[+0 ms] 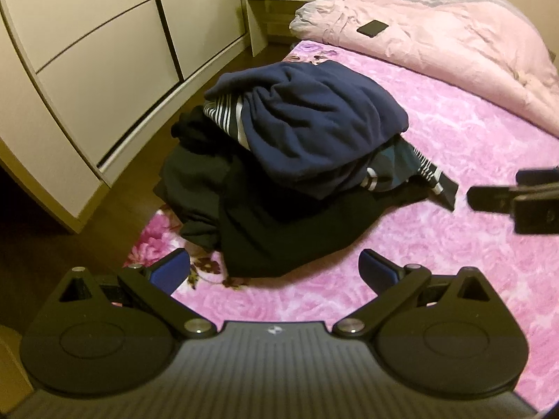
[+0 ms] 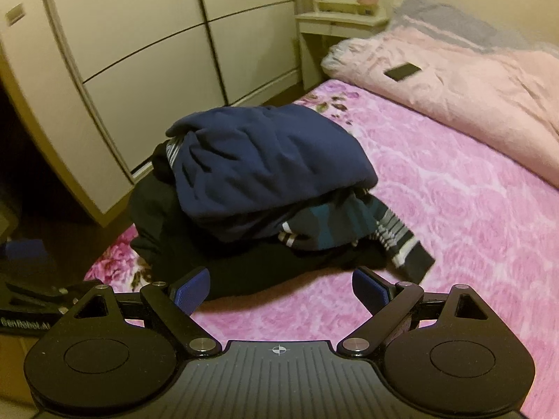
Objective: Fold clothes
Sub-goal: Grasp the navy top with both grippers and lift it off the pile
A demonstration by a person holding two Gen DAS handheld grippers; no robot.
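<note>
Two grippers hover at the near edge of the bed (image 1: 436, 132), both empty. The left gripper (image 1: 274, 272) has its fingers spread wide apart with nothing between them; the right gripper (image 2: 281, 291) likewise has its fingers wide apart, holding nothing. In the left view the right gripper's tip shows at the right edge, just beside the sleeve end of the pile.

Just beyond the fingers, the clothes lie in one heap (image 1: 297, 160) on the pink bed cover, at the bed's left edge near the wardrobe (image 1: 104, 52). From bottom to top:
- a black garment (image 1: 279, 230), spread and rumpled, its edge hanging toward the floor;
- a striped garment (image 2: 349, 223) in teal, navy and white, one cuffed end (image 2: 408, 255) trailing out to the right;
- a navy garment (image 1: 314, 118), bunched on top, with more stripes showing at its left.

Progress, as judged: none of the garments in view lies flat or in a squared fold; all are crumpled and overlapping. No neat stack shows anywhere in either view. Whatever stage this is, the visible pile remains to be folded, and the clear bed surface to its right offers room for that.

Containers: no basket, box or bag shows. The wardrobe doors are shut; its contents cannot be seen.

Farther back, a pink quilt (image 1: 454, 35) lies bunched across the bed, with a dark phone (image 1: 372, 28) resting on it. A small cream dresser (image 2: 342, 21) stands beyond, against the wall.
</note>
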